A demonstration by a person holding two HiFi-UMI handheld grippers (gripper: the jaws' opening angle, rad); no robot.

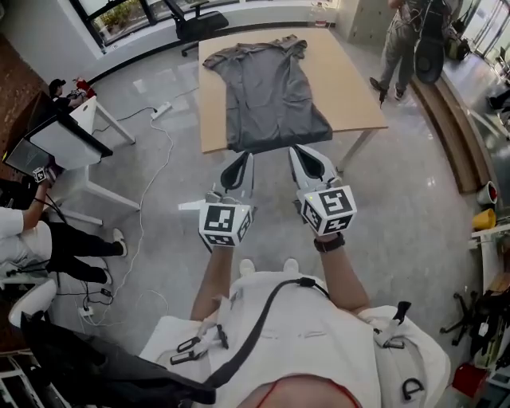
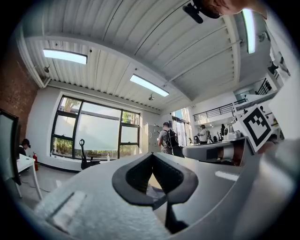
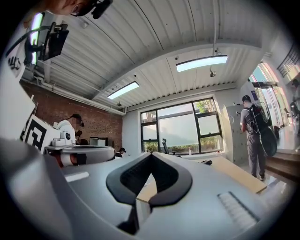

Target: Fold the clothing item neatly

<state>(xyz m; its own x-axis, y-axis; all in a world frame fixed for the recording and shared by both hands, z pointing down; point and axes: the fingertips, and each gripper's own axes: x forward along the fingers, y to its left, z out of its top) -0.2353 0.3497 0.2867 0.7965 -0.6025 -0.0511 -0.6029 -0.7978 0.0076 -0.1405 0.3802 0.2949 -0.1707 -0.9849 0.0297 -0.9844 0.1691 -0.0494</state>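
A grey T-shirt (image 1: 269, 89) lies spread flat on the tan table (image 1: 358, 96), collar toward the far end, its hem hanging slightly over the near edge. Both grippers are held level in front of the person, short of the table's near edge. The left gripper (image 1: 239, 162) is shut with nothing in it, and its tips meet in the left gripper view (image 2: 152, 154). The right gripper (image 1: 301, 155) is likewise shut and empty, tips together in the right gripper view (image 3: 151, 155). A sliver of the table (image 3: 234, 173) shows beyond the right jaws.
A person with a backpack (image 1: 406, 40) stands past the table's far right corner. A seated person (image 1: 48, 239) and a white desk (image 1: 76, 139) are at the left, with cables and a power strip (image 1: 159, 110) on the floor. An office chair (image 1: 195, 20) stands behind the table.
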